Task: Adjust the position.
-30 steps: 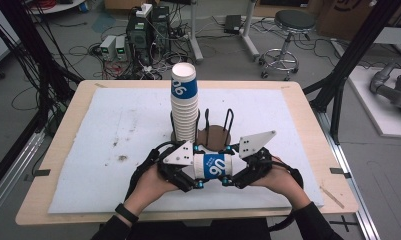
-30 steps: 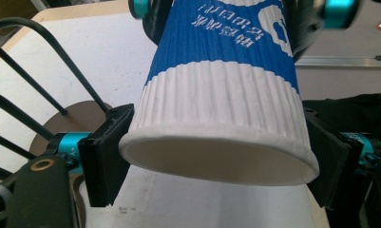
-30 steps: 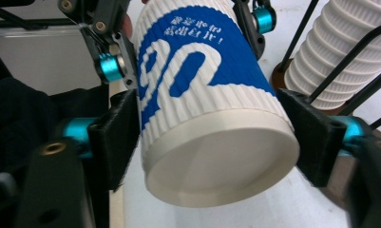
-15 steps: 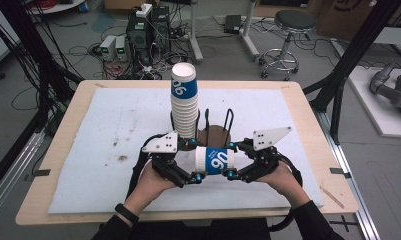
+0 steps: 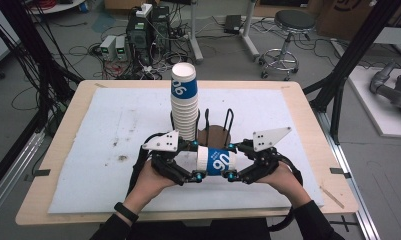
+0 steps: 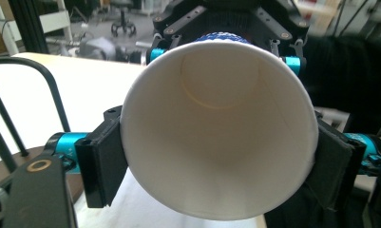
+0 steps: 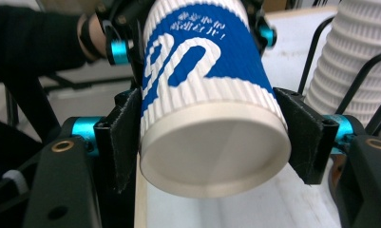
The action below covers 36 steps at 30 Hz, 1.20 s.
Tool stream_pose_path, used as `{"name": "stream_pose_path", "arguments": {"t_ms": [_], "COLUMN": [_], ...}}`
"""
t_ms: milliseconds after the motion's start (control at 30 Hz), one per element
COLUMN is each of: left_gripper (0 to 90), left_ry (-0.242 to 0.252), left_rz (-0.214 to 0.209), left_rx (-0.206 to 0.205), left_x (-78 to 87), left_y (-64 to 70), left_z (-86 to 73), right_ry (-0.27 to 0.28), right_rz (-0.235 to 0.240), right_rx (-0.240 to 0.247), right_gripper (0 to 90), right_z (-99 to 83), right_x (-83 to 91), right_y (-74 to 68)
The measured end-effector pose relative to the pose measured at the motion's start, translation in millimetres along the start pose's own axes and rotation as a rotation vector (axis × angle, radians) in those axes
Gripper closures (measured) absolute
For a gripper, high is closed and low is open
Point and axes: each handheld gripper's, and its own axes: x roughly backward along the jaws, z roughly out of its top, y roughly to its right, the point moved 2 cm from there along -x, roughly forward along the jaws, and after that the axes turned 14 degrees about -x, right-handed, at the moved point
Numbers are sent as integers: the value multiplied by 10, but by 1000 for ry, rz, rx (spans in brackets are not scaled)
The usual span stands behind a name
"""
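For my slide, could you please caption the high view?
Both grippers clamp one sideways paper cup before the cup stack.

White "90" on the blue paper cup (image 7: pixel 202 80), small print unreadable.

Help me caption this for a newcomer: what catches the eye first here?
A blue-and-white paper cup lies sideways near the table's front edge, clamped at its open mouth by the left gripper and at its base by the right gripper. Just behind it, a tall stack of cups rises from a black wire holder.
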Motion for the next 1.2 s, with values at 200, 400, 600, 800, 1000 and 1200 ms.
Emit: {"name": "stream_pose_path", "arguments": {"t_ms": [200, 400, 600, 800, 1000, 1200], "left_gripper": [207, 210, 208, 114, 77, 73], "left_ry": [-140, -287, -331, -184, -15, 75], "left_rz": [0, -11, -13, 15, 50, 49], "left_rx": [-80, -171, -207, -145, -29, 22], "left_x": [33, -21, -63, -22, 15, -25], "left_y": [2, 43, 68, 32, -28, -46], "left_z": [119, 227, 287, 270, 180, 146], "right_ry": [-154, -247, -307, -223, -112, -45], "right_rz": [-121, -190, -216, -171, -103, -74], "right_rx": [97, 171, 200, 161, 99, 63], "right_gripper": [230, 230, 297, 300, 299, 299], "right_z": [74, 99, 43, 20, 16, -2], "right_x": [-42, -154, -272, -217, -143, -135], "right_y": [-85, -156, -163, -89, -44, -21]}}
